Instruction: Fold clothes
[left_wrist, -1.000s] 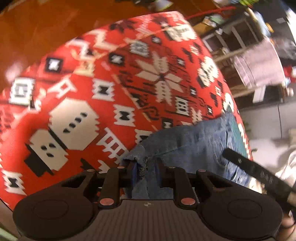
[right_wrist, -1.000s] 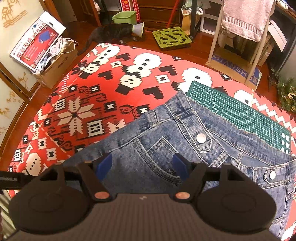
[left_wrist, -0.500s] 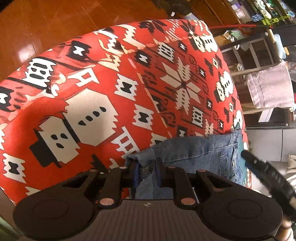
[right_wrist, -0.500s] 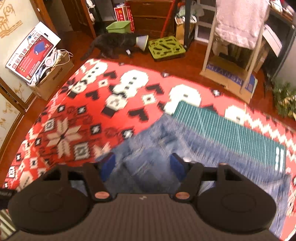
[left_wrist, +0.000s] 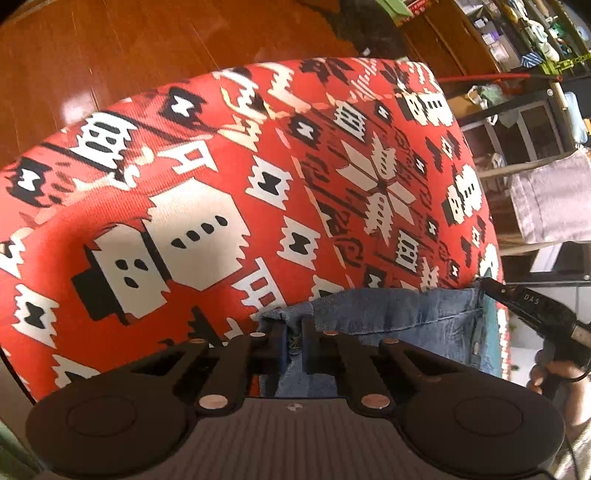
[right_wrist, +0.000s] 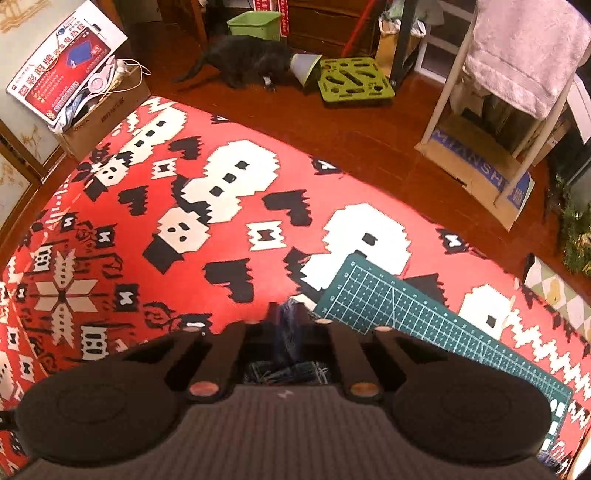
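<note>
Blue denim jeans (left_wrist: 391, 321) lie at the near edge of a table covered in a red patterned cloth (left_wrist: 207, 206). My left gripper (left_wrist: 293, 343) is shut on a bunched corner of the denim. In the left wrist view the right gripper (left_wrist: 495, 288) reaches the far corner of the jeans, held by a hand. In the right wrist view my right gripper (right_wrist: 290, 325) is shut on a narrow fold of the jeans (right_wrist: 290, 328), and more denim shows under its body. Most of the garment is hidden in that view.
A green cutting mat (right_wrist: 417, 314) lies on the red cloth (right_wrist: 221, 206) to the right. Beyond the table are a wooden floor, a black cat (right_wrist: 243, 61) wearing a cone, a green tray (right_wrist: 352, 83), a cardboard box (right_wrist: 92, 110) and a rack with a towel (right_wrist: 524, 55).
The right gripper was open above the spread jeans; it has shut on a fold at their edge. The left gripper stays shut on its corner, and its view has tilted.
</note>
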